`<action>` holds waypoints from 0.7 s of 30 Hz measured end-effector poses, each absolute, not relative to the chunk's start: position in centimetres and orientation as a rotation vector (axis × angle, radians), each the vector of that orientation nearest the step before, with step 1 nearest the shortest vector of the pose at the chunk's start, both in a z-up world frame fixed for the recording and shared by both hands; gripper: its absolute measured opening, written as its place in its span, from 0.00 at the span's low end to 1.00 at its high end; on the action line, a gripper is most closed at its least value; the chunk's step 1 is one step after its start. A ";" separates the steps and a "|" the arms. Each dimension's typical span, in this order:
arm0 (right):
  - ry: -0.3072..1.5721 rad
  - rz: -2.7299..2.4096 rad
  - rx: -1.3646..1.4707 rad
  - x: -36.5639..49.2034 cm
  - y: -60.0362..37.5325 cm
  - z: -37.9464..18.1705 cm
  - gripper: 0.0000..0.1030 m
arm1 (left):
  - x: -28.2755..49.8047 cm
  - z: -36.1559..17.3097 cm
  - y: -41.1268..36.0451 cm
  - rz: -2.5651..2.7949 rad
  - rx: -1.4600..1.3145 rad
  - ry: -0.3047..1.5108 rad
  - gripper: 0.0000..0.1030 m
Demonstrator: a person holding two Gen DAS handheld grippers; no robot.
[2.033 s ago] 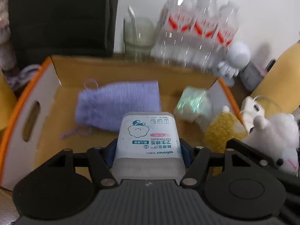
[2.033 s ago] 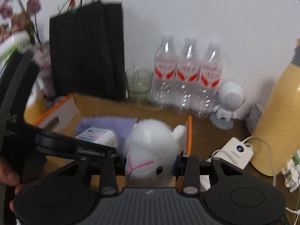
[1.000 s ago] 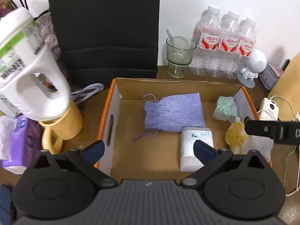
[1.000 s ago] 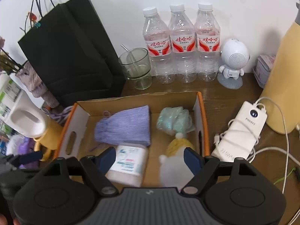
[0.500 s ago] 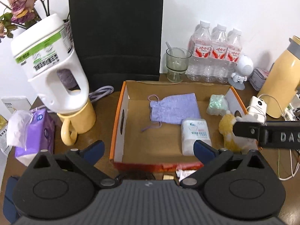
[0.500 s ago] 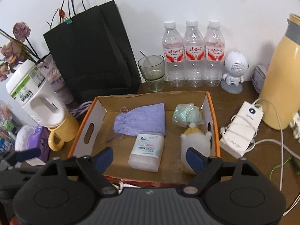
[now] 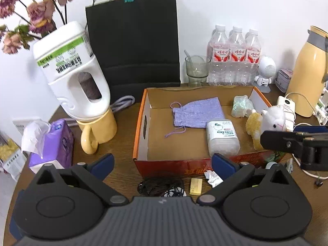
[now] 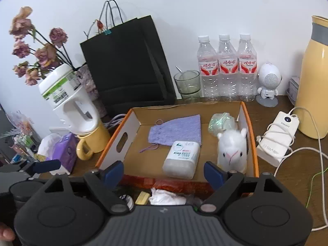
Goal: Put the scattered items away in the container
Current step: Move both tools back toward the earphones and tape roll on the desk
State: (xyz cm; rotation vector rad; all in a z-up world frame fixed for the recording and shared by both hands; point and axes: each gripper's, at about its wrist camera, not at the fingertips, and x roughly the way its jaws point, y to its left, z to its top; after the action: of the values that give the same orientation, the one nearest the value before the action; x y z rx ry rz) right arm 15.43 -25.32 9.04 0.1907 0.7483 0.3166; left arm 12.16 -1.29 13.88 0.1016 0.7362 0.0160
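The left gripper [image 7: 162, 164] is spread wide and holds nothing; its blue fingertips [image 7: 102, 162] hang above the wooden table [image 7: 123, 176] just in front of the cardboard box [image 7: 141, 135]. The right gripper [image 8: 164, 172] is likewise spread wide and empty, positioned over the near wall of the same box.

Between each gripper and the box front, three loose items lie on the table: a tangle of black cord [image 7: 160, 185], a small yellow block [image 7: 195, 186] and a crumpled white wrapper [image 8: 167, 197].

Inside the box:
- A white cotton-swab container [image 8: 182, 156] lies on its side near the centre front.
- A purple drawstring pouch [image 8: 176, 132] lies flat behind it, toward the rear wall.
- An iridescent green packet [image 8: 222, 122] sits in the rear right corner.
- A white alpaca plush [image 8: 232, 150] stands against the right wall, facing forward.

Outside the box, to the left: a yellow mug [image 7: 98, 133] supporting a tilted white jug [image 7: 73, 71], and a purple tissue pack [image 7: 53, 143]. Behind: a black paper bag [image 7: 133, 41], a glass cup [image 7: 196, 67] and three water bottles [image 7: 235, 55]. To the right: a white power bank [image 8: 278, 135] and a yellow flask [image 8: 315, 82].
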 end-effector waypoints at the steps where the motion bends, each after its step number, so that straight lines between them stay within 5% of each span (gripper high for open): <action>1: 0.747 0.317 0.189 15.0 -25.4 8.9 0.82 | 11.5 13.7 -1.2 0.018 0.106 0.712 1.00; 7: 0.654 0.342 0.114 10.0 -25.0 8.0 0.83 | 5.8 11.6 1.4 0.016 0.079 0.570 1.00; 21: 0.494 0.359 -0.050 -0.8 -22.7 1.5 0.84 | -3.3 3.5 5.1 0.004 0.081 0.563 1.00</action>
State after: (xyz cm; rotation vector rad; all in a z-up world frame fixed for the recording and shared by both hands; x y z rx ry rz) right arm -0.79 -22.74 1.53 -0.0498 0.4943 0.3587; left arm -3.34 5.13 3.51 0.0814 0.5635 0.0045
